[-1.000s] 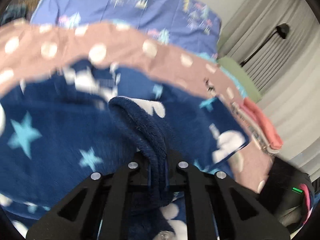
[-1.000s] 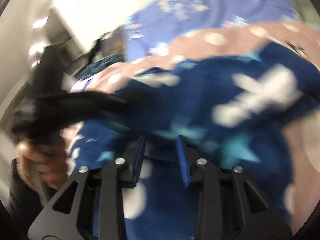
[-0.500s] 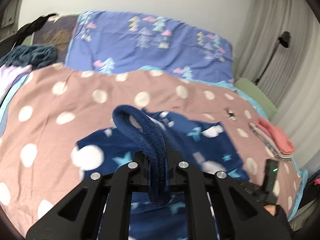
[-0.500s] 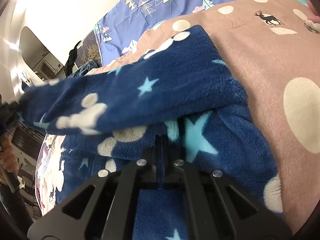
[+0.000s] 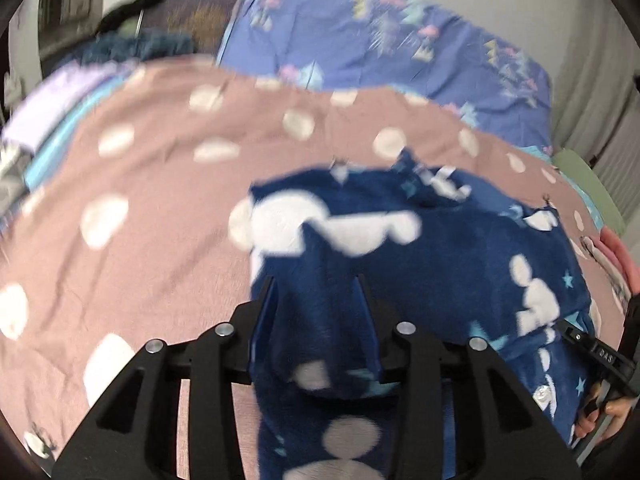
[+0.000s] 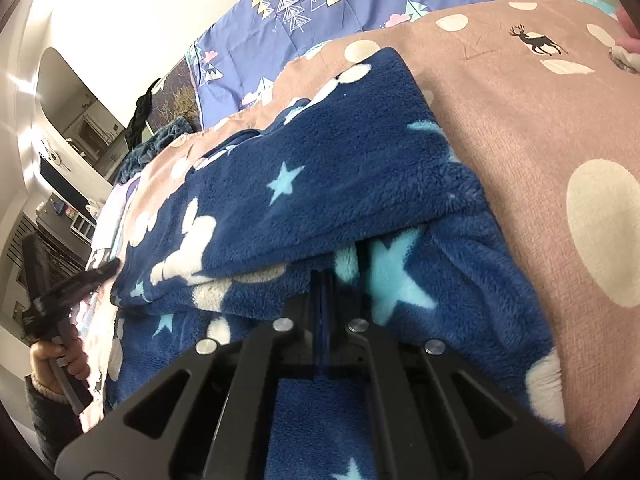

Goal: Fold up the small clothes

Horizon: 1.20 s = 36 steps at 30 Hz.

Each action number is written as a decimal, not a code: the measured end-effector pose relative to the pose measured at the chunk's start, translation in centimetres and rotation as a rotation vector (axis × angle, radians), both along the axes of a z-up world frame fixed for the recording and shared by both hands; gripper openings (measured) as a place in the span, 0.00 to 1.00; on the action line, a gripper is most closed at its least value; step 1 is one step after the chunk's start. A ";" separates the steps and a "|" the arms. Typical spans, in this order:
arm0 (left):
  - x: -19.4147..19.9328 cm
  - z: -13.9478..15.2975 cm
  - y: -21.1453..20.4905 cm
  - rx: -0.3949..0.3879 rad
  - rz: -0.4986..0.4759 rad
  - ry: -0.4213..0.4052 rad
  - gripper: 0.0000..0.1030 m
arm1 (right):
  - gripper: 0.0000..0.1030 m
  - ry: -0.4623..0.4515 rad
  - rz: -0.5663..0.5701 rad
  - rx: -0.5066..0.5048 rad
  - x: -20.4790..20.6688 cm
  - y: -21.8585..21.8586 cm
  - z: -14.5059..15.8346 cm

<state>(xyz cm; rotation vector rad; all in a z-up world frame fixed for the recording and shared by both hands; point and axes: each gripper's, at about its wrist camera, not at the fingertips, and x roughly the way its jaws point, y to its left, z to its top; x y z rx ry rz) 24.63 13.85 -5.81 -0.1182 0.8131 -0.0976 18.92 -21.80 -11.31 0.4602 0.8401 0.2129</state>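
A navy fleece garment (image 5: pixel 460 248) with stars and white shapes lies on the pink dotted bedspread (image 5: pixel 160 200), one half folded over the other. My left gripper (image 5: pixel 316 292) stands at its near left edge. Its jaws are opening, and a hump of fleece sits loose between the blue pads (image 5: pixel 266 304). In the right wrist view the folded upper layer (image 6: pixel 320 168) ends just ahead of my right gripper (image 6: pixel 325 276). That gripper is shut, pads together, tips tucked under the fold's edge; whether cloth is pinched is hidden. The left gripper (image 6: pixel 80 284) shows blurred at far left, held by a hand (image 6: pixel 60 356).
A blue tree-print pillow (image 5: pixel 380 40) lies at the head of the bed. Folded pink clothes (image 5: pixel 616 248) sit at the right edge, a lilac cloth (image 5: pixel 60 96) and a teal fluffy item (image 5: pixel 136 46) at the left. Furniture stands beyond the bed's left side.
My left gripper carried the pinched fold across the garment, laid it down, and its jaws parted. The right gripper closed a second ago and has stayed put.
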 end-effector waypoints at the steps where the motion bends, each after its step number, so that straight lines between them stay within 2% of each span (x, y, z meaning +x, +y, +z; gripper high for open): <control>1: -0.6 0.7 -0.8 -0.002 -0.027 -0.035 0.34 | 0.00 0.009 0.006 -0.029 -0.1 0.5 0.4; 2: -0.9 1.2 -1.4 -0.029 -0.061 -0.050 0.34 | 0.04 0.023 0.028 -0.074 -0.2 1.1 1.1; 3: -1.2 1.6 -2.4 -0.094 -0.125 -0.056 0.34 | 0.08 0.031 0.051 -0.099 -0.3 1.7 1.7; 5: -0.5 0.7 -3.9 -0.128 -0.201 -0.011 0.34 | 0.12 0.040 0.126 -0.114 -0.5 2.9 3.3; 8: 1.6 -4.0 -6.5 -0.014 -0.203 0.123 0.36 | 0.13 -0.042 0.202 -0.109 -0.4 4.4 6.8; 10: 1.0 -5.5 -8.1 0.094 -0.222 0.015 0.39 | 0.19 -0.082 0.173 -0.145 0.3 4.5 7.8; 11: 0.9 -5.3 -8.2 0.106 -0.217 0.015 0.39 | 0.26 -0.075 0.137 -0.175 1.0 4.3 7.6; 12: 1.0 -5.1 -8.3 0.105 -0.214 0.026 0.39 | 0.31 -0.031 0.077 -0.248 2.2 4.0 6.4; 13: 1.1 -5.1 -8.3 0.102 -0.216 0.025 0.40 | 0.33 0.033 0.030 -0.321 3.3 3.7 4.7; 14: 1.1 -5.2 -8.2 0.094 -0.220 0.023 0.40 | 0.33 0.097 0.012 -0.343 4.2 3.1 2.3; 15: 1.1 -5.1 -8.1 0.086 -0.221 0.021 0.40 | 0.33 0.059 0.018 -0.312 4.2 2.6 0.8; 16: 1.0 -5.0 -7.9 0.077 -0.221 0.023 0.40 | 0.33 0.029 0.021 -0.323 3.7 2.6 0.9; 19: 1.1 -4.0 -7.8 0.057 -0.219 0.045 0.40 | 0.35 0.019 0.025 -0.403 2.6 3.7 2.5; 21: 0.9 -2.6 -7.1 -0.018 -0.225 0.055 0.40 | 0.39 0.019 0.042 -0.378 2.6 3.6 3.9; 22: 0.9 -1.4 -6.9 -0.077 -0.241 0.024 0.40 | 0.39 0.011 0.058 -0.334 2.9 3.5 5.0; 24: 2.7 0.7 -7.0 -0.085 -0.222 -0.024 0.48 | 0.43 -0.033 0.052 -0.296 4.5 3.1 7.5; 26: 5.6 1.3 -7.6 -0.093 -0.204 -0.011 0.51 | 0.53 -0.058 0.046 -0.327 6.8 3.6 8.9; 28: 9.4 0.4 -8.1 -0.149 -0.183 0.060 0.59 | 0.54 -0.024 0.071 -0.308 10.4 3.6 8.9; 29: 11.0 -0.3 -8.1 -0.189 -0.169 0.096 0.67 | 0.54 0.009 0.068 -0.291 12.3 3.7 8.5; 30: 13.1 -1.7 -8.0 -0.271 -0.152 0.161 0.71 | 0.54 0.049 0.057 -0.266 14.2 3.3 7.6; 32: 15.5 -4.1 -7.7 -0.355 -0.102 0.266 0.71 | 0.60 0.095 0.015 -0.233 16.2 2.6 6.4; 34: 16.2 -4.8 -7.8 -0.359 -0.056 0.243 0.63 | 0.65 0.127 -0.011 -0.156 17.8 1.6 4.9; 35: 16.2 -4.6 -7.9 -0.338 -0.050 0.223 0.27 | 0.66 0.138 -0.016 -0.117 18.3 1.4 4.3; 36: 16.3 -4.5 -8.2 -0.330 -0.056 0.221 0.08 | 0.59 0.135 -0.020 -0.093 18.8 1.6 4.0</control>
